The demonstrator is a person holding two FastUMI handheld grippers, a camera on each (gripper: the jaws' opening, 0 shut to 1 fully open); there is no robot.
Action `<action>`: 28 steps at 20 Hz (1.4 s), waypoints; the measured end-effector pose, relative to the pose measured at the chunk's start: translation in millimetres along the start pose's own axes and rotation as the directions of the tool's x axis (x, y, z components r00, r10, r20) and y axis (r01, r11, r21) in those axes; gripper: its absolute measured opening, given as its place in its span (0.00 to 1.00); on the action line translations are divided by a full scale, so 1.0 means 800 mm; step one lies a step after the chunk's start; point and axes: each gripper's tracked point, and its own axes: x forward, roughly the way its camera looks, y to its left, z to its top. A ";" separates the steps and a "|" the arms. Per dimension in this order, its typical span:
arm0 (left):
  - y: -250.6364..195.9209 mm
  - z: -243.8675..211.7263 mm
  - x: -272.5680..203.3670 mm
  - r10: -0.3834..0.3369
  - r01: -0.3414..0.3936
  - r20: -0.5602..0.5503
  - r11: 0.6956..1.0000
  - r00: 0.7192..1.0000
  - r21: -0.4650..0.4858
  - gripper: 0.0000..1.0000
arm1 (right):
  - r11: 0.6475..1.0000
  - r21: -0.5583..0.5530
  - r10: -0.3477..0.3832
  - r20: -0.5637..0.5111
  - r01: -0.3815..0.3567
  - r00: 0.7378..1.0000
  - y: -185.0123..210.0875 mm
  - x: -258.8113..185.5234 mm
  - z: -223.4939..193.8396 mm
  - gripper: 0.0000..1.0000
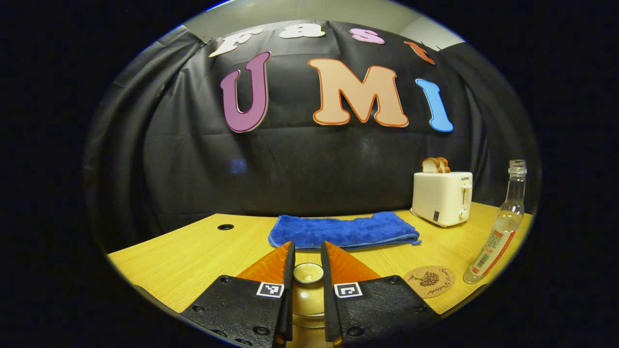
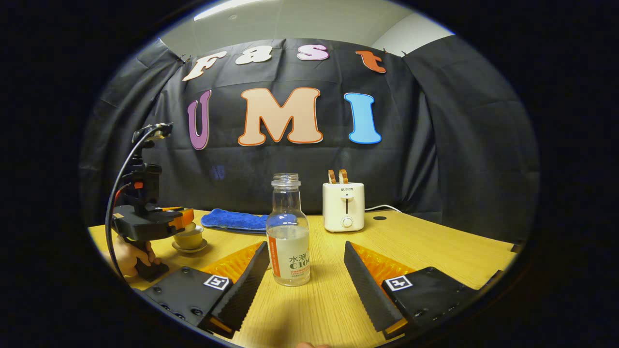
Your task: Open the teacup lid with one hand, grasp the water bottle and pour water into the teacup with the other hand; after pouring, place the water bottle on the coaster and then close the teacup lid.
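Left hand-held gripper (image 1: 308, 275): fingers drawn in narrow on either side of the teacup lid (image 1: 308, 273), apparently pinching its knob; actual contact cannot be told for sure. Seen from the right gripper view, it sits over the teacup (image 2: 188, 238) on its saucer, held by a hand (image 2: 129, 258) at the table's left end.

Lid: judged still on the cup, or barely lifted. Opening step in hand, not finished.

Right hand-held gripper (image 2: 306, 263): fingers spread wide, holding nothing. The water bottle (image 2: 288, 232) stands upright between them, apart from both.

Water bottle: uncapped, partly filled, on the table (image 2: 435, 251), not yet grasped.

Coaster (image 1: 430, 281): bare, lying just beside the bottle's foot in the left gripper view.

Also present: blue towel (image 1: 342, 231), toaster (image 1: 442, 197) with bread, both at the back.

Left to do, as I judge it: lift the lid, grasp the bottle, pour, set the bottle on the coaster, close the cup.
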 end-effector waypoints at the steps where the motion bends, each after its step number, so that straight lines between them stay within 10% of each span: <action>1: -0.001 -0.001 0.001 0.005 -0.005 -0.004 1.000 1.000 -0.009 0.23 | 1.000 0.000 0.000 0.000 0.000 1.000 0.000 0.000 0.001 0.97; 28: 0.069 0.001 -0.196 -0.032 0.032 0.002 0.999 0.999 -0.006 0.23 | 1.000 -0.001 -0.007 -0.004 0.007 1.000 0.036 0.102 -0.006 1.00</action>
